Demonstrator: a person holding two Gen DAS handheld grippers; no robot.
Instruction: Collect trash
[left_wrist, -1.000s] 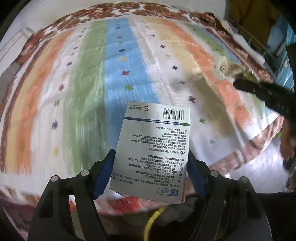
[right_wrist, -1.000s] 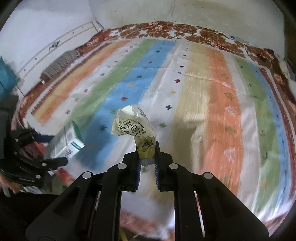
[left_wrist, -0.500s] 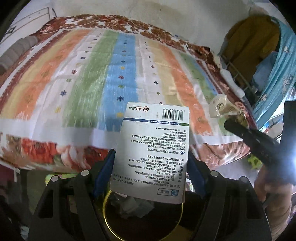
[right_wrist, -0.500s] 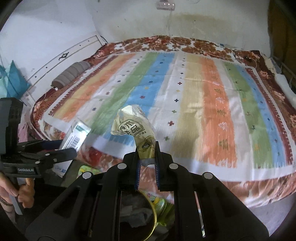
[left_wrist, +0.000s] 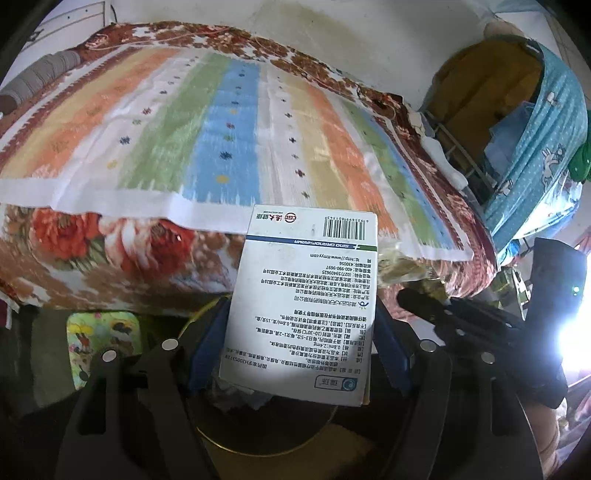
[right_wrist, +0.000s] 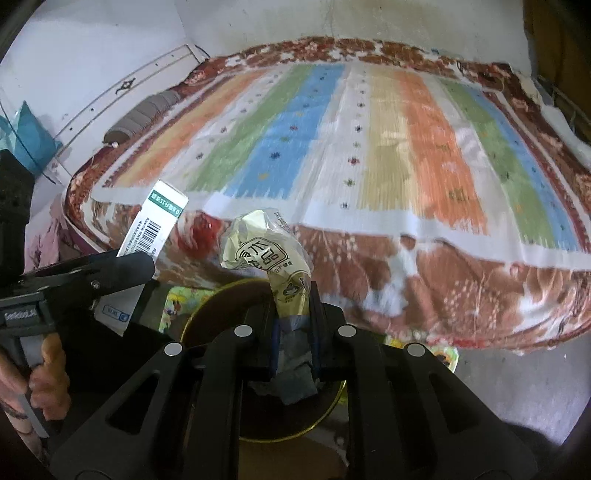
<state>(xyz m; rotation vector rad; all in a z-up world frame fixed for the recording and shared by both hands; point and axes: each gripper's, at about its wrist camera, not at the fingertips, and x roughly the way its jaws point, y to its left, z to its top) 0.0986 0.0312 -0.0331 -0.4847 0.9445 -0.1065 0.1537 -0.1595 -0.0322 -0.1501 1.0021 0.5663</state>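
My left gripper (left_wrist: 299, 347) is shut on a white medicine box (left_wrist: 306, 295) with printed text and a barcode; the box also shows in the right wrist view (right_wrist: 155, 225). My right gripper (right_wrist: 293, 317) is shut on a crumpled yellowish snack wrapper (right_wrist: 266, 251), which also shows in the left wrist view (left_wrist: 402, 269). Both hang above a round bin with a gold rim (right_wrist: 332, 406) that has crumpled trash in it (right_wrist: 295, 380). The bin rim also shows under the box in the left wrist view (left_wrist: 258, 446).
A bed with a striped cover (right_wrist: 369, 147) and a floral side (right_wrist: 443, 288) stands just beyond the bin. A colourful low stool (left_wrist: 99, 339) sits left of the bin. Blue cloth and a rack (left_wrist: 535, 147) stand to the right of the bed.
Both grippers have pulled back from over the bed and lowered. The bed edge has moved up in both views and the bin now lies under both held items.
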